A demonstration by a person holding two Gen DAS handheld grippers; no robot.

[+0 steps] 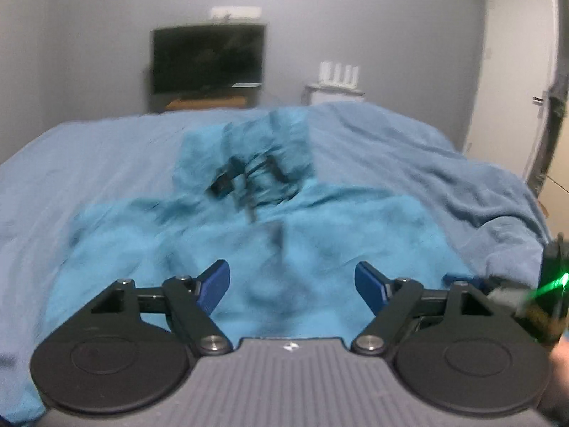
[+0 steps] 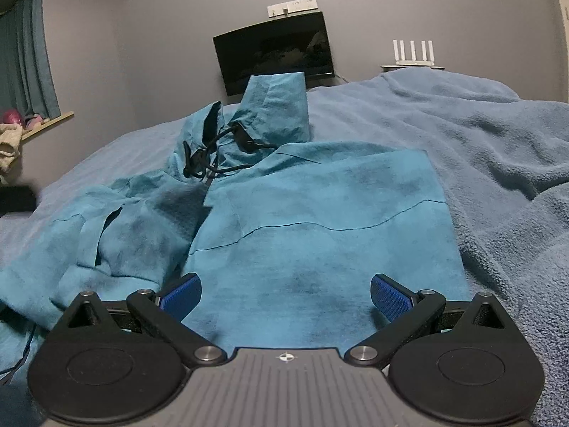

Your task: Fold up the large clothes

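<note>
A large teal hooded jacket point(image 2: 320, 213) lies spread on the bed, hood point(image 2: 274, 106) at the far end with black drawcords point(image 2: 213, 156) at the neck. Its right side is folded flat; the left sleeve point(image 2: 117, 235) lies rumpled. It also shows, blurred, in the left wrist view point(image 1: 249, 242). My left gripper point(image 1: 291, 284) is open and empty just above the jacket's near part. My right gripper point(image 2: 286, 295) is open and empty over the jacket's near hem. The other gripper's edge with a green light point(image 1: 547, 291) shows at the left view's right side.
The bed has a blue sheet point(image 1: 89, 156) and a rumpled blue blanket point(image 2: 498, 163) on the right. A dark TV point(image 2: 274, 53) hangs on the far wall, a white router point(image 2: 412, 53) stands beside it. A window sill with curtain point(image 2: 28, 53) is at left. A door point(image 1: 512, 71) is at right.
</note>
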